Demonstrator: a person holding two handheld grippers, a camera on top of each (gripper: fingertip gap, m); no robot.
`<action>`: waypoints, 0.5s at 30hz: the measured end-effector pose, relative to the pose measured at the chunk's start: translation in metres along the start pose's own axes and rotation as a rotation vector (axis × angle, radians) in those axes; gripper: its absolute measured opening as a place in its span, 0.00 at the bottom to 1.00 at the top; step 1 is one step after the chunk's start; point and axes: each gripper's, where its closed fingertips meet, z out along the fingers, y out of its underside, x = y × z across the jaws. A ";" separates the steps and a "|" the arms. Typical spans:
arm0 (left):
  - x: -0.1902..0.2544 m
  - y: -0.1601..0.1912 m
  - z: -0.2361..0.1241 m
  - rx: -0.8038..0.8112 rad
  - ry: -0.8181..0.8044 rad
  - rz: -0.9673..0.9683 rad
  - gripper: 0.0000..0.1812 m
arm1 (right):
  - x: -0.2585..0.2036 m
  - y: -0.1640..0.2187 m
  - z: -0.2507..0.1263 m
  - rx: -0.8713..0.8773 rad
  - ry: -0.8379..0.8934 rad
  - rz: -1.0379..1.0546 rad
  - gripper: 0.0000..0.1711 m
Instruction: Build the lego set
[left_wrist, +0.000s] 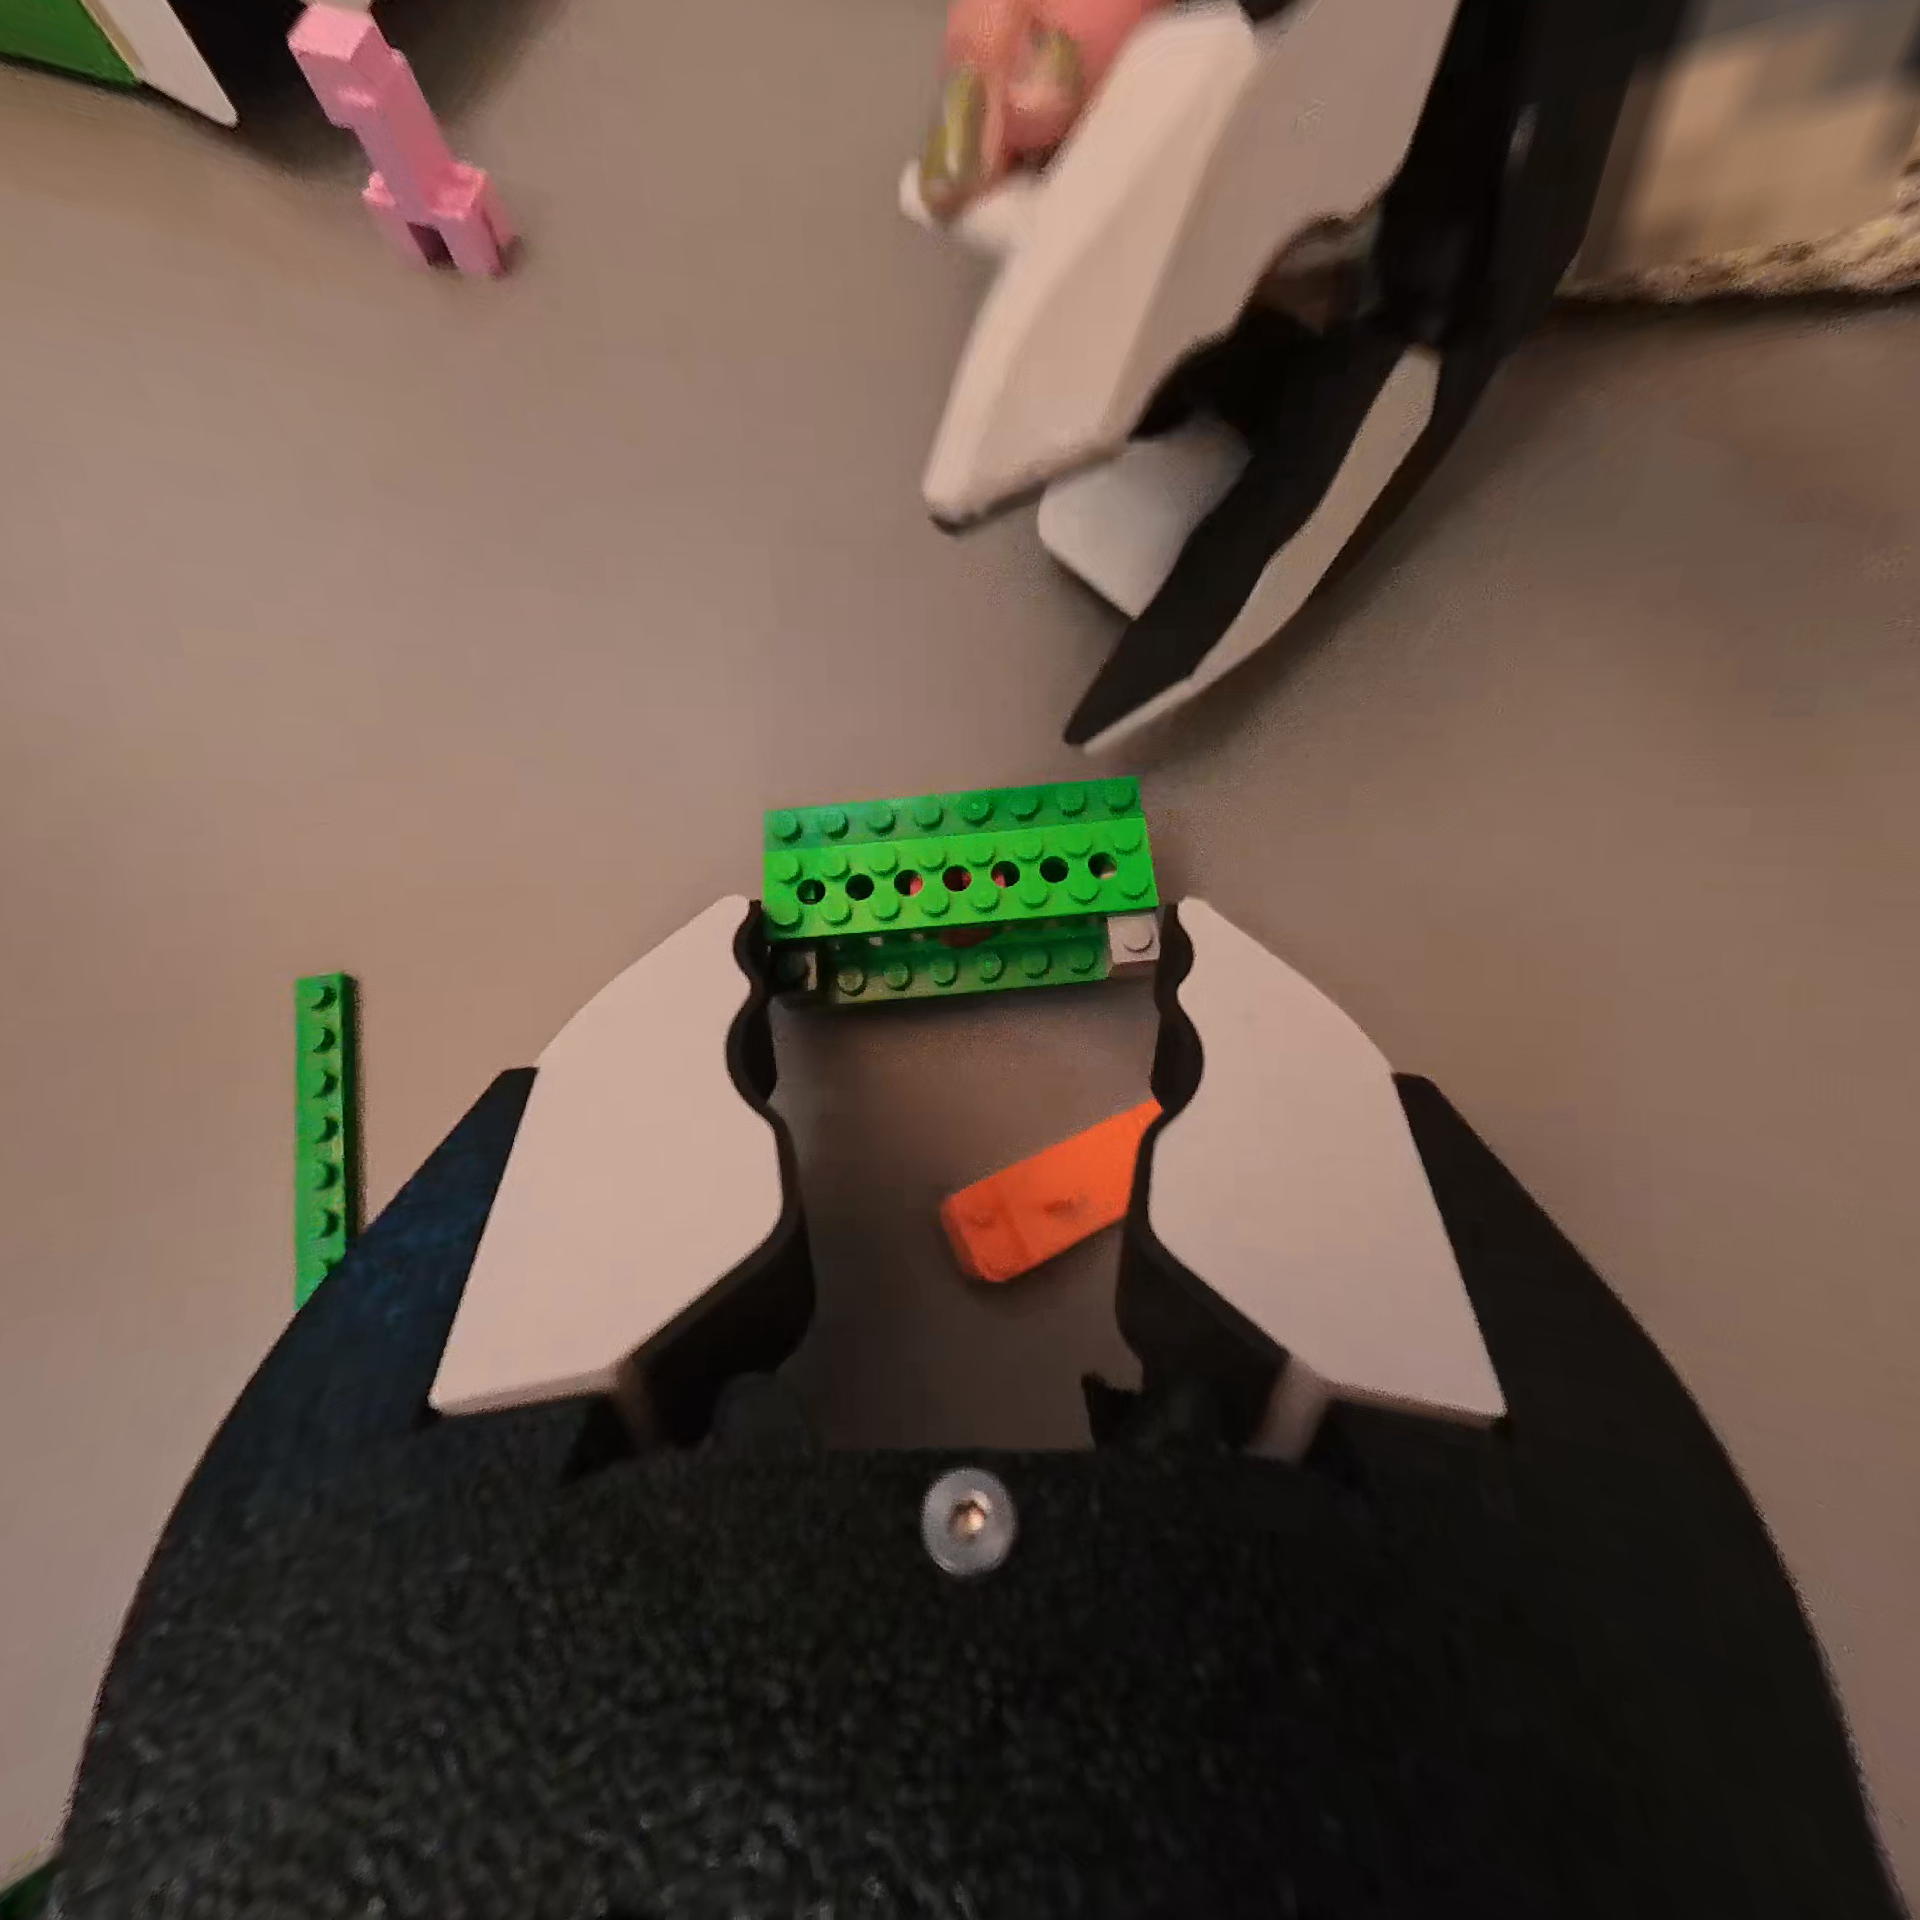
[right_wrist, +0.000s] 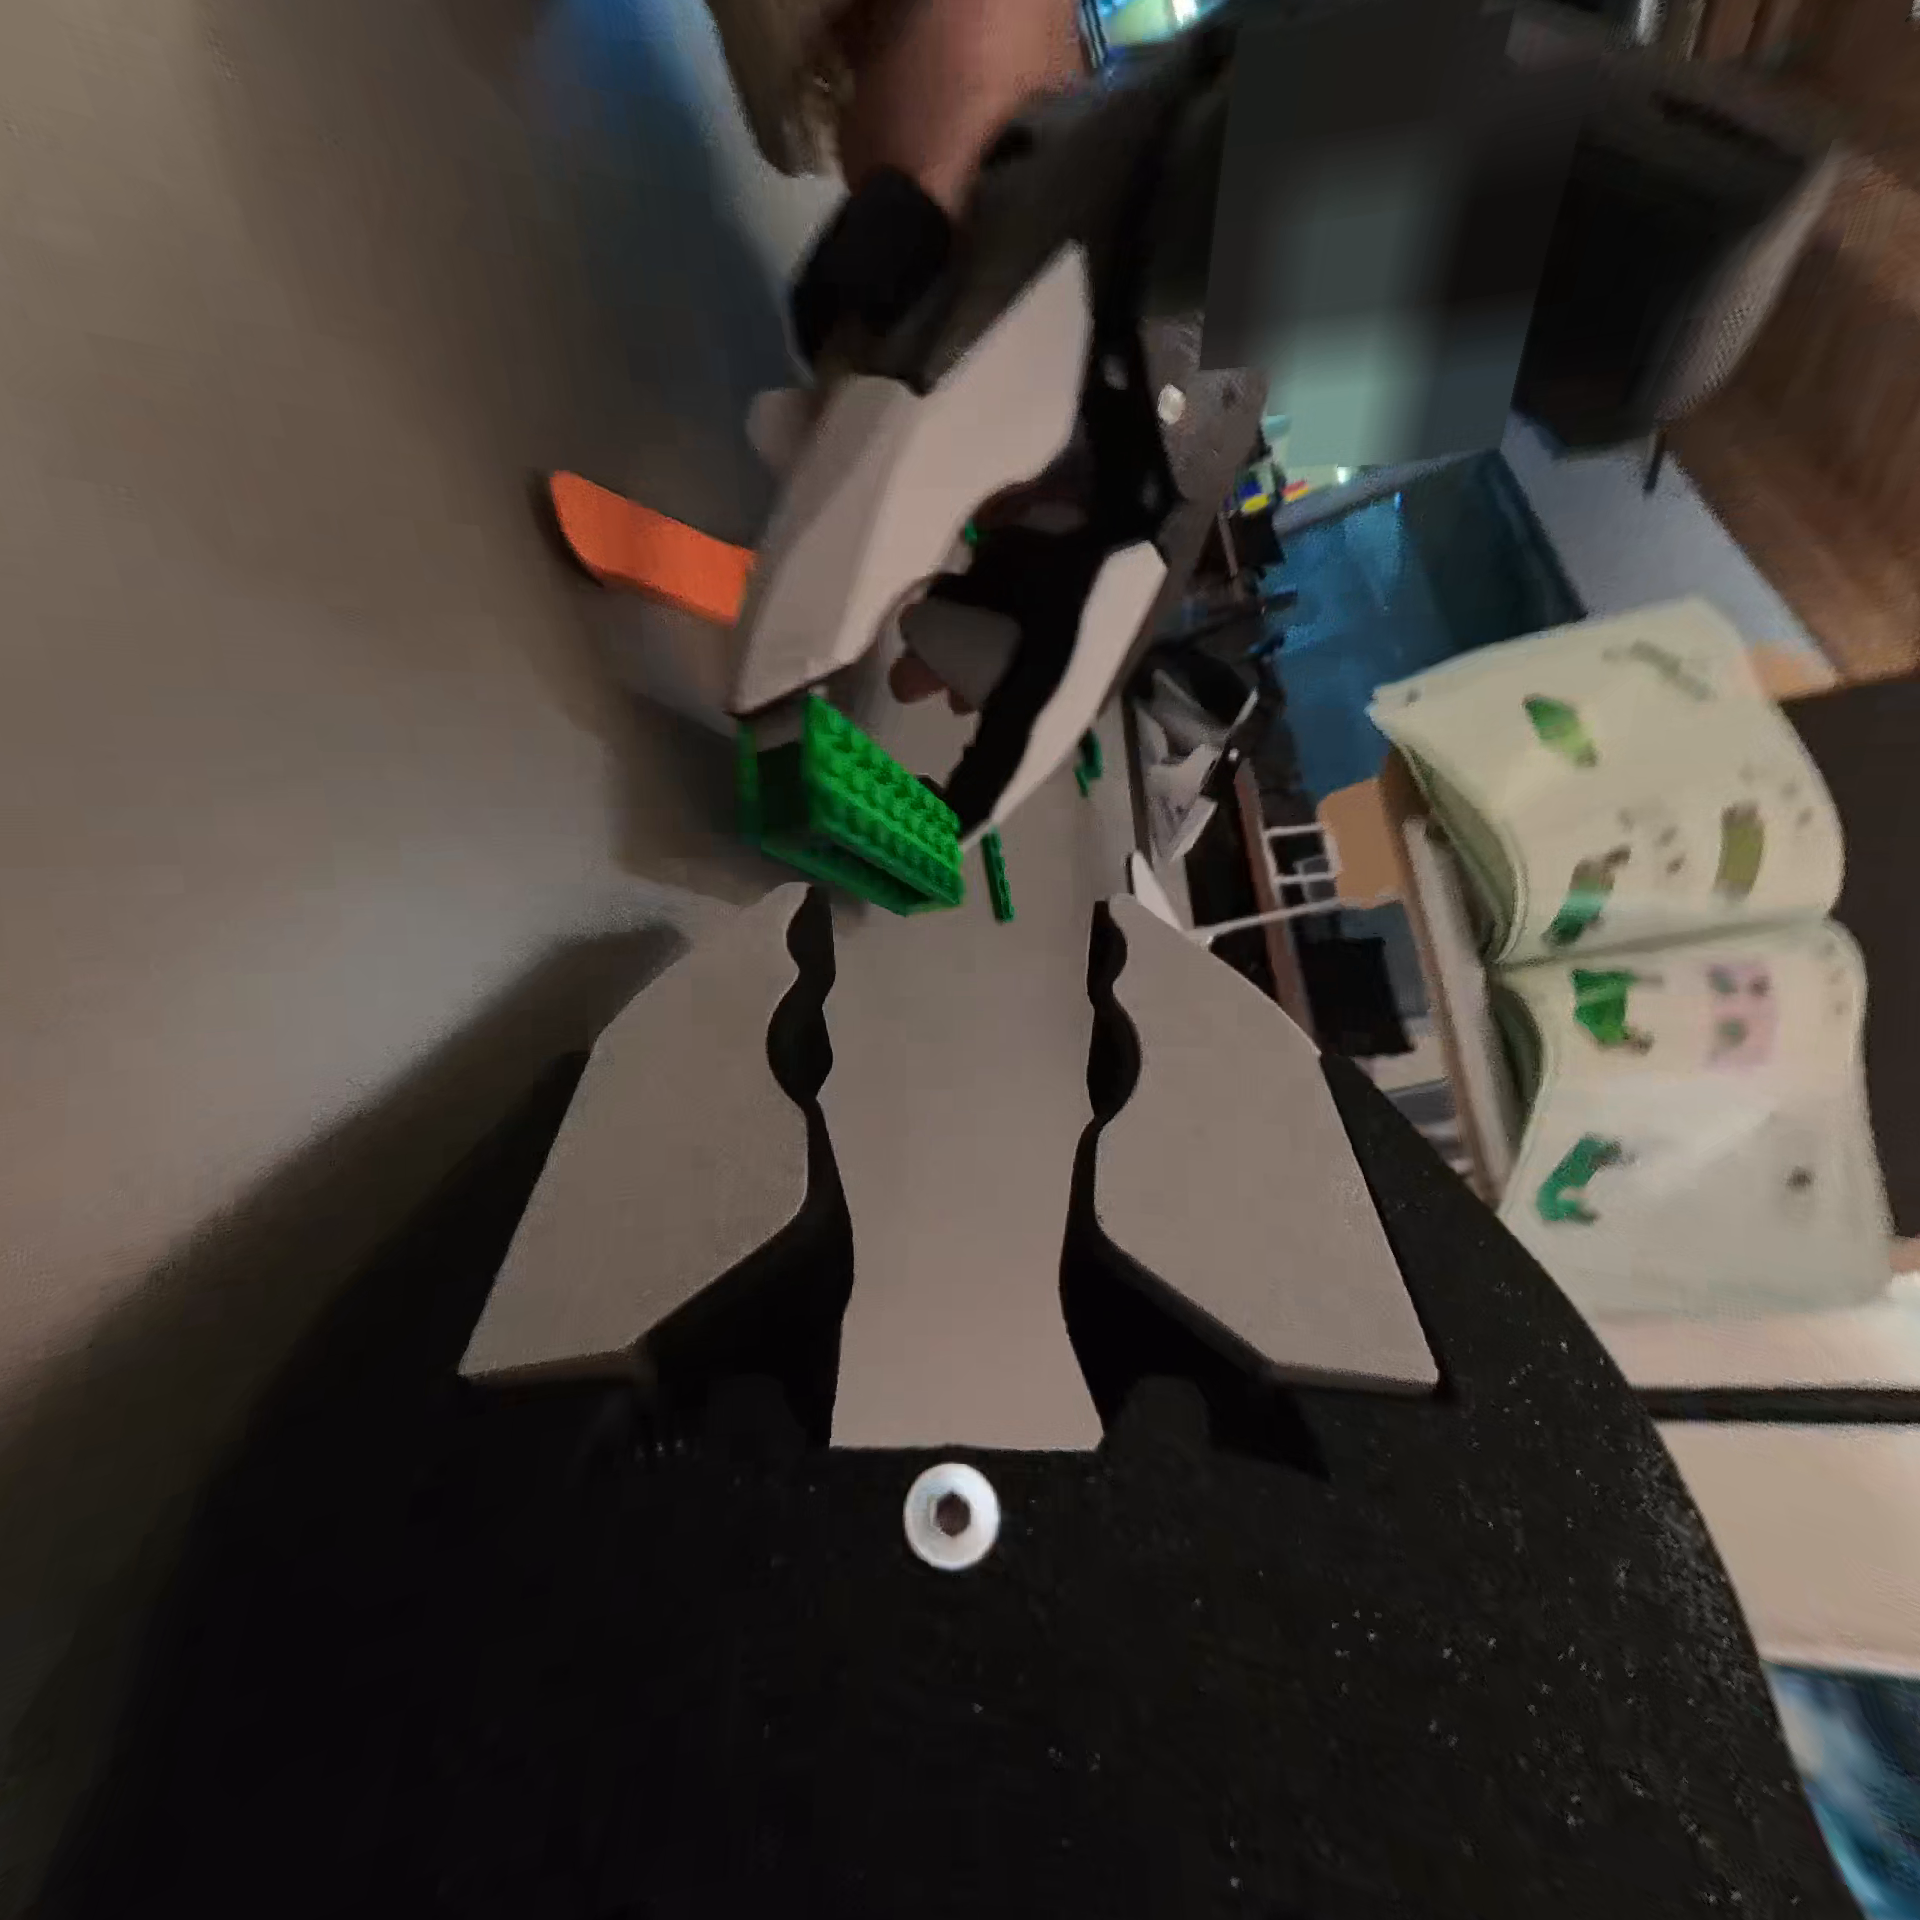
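Observation:
A green Lego assembly (left_wrist: 956, 883) of stacked studded plates and a beam with holes has small grey pieces at its ends. My left gripper (left_wrist: 964, 935) is shut on it, one fingertip against each grey end. The right wrist view shows the same assembly (right_wrist: 862, 821) held between the left gripper's fingertips (right_wrist: 790, 665). My right gripper (right_wrist: 951, 914) is open and empty, just short of the assembly. In the left wrist view it (left_wrist: 1008, 623) is blurred, above and right of the assembly.
An orange piece (left_wrist: 1049, 1195) lies on the grey table under my left fingers. A long green plate (left_wrist: 324, 1122) lies to the left and a pink Lego piece (left_wrist: 416, 156) far left. An open instruction booklet (right_wrist: 1662, 935) lies at the right. Small green pieces (right_wrist: 997, 878) lie beyond the assembly. The gap from one gripper's tips to the other's is roughly 5 cm.

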 end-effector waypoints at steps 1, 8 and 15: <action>-0.003 0.003 0.004 -0.024 -0.014 0.007 0.39 | 0.004 0.006 -0.001 -0.006 0.008 0.052 0.28; -0.018 -0.002 -0.022 0.044 -0.119 0.022 0.47 | 0.017 0.019 -0.004 -0.013 0.017 0.290 0.26; -0.067 0.028 -0.076 0.086 -0.339 -0.053 0.36 | 0.015 0.023 0.037 -0.074 -0.446 0.614 0.18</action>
